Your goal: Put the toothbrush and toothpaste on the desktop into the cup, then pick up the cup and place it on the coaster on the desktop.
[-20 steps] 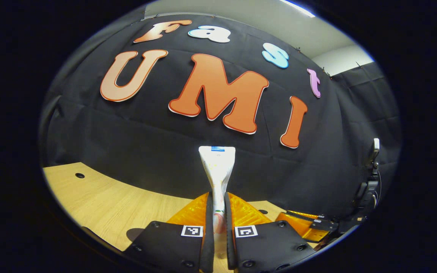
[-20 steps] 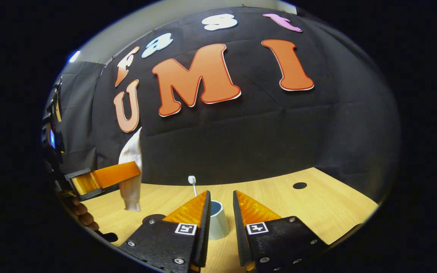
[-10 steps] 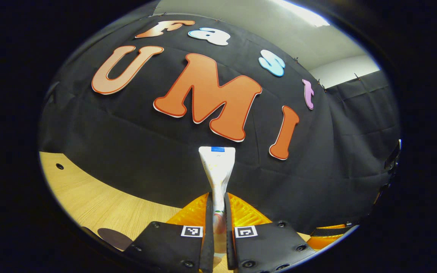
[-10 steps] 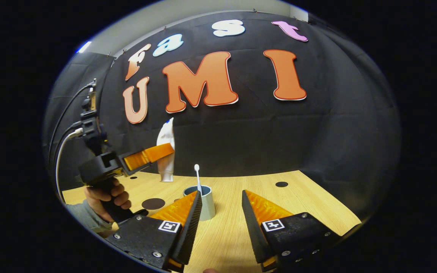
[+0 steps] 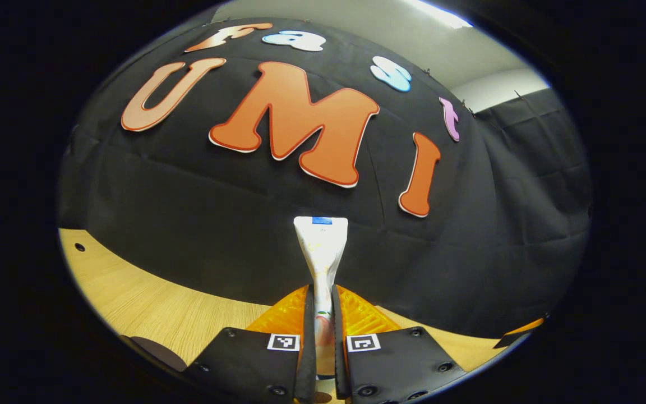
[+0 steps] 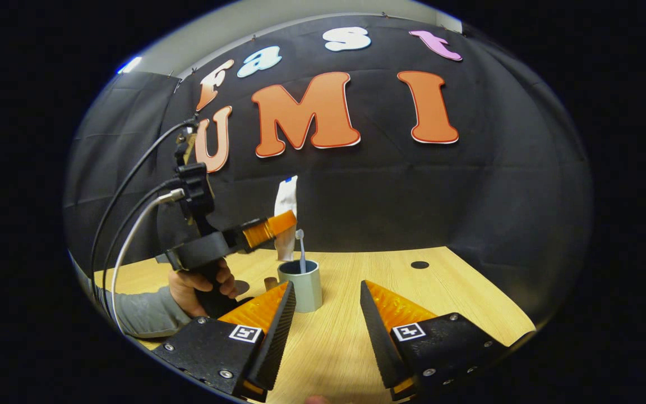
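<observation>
While clamped on the white toothpaste point(image 5: 321, 247), held the tube upright, flat crimped end topmost, lower part pinched between both fingers of the left tool point(image 5: 323, 292). Seen in the right gripper view hanging over the far side of the grey cup point(image 6: 302, 289), cap end down and close to the rim; cannot tell whether touching it. Gripped from below by a hand point(image 6: 199, 286) in a grey sleeve point(image 6: 143, 314), with cables point(image 6: 132, 185) looping off the top. Stood upright on the pale wooden counter point(image 6: 413, 292), well forward of the black cloth wall, and carried the toothbrush point(image 6: 301, 247), bristles up, stem poking above the rim. Hovered released on the near side of the cup, the fingers of the right tool point(image 6: 327, 286) spread wide and grasping nothing. Lay flat on the counter at the lower left of the left gripper view, dark and round: the coaster point(image 5: 157, 352), apart from the cup.
</observation>
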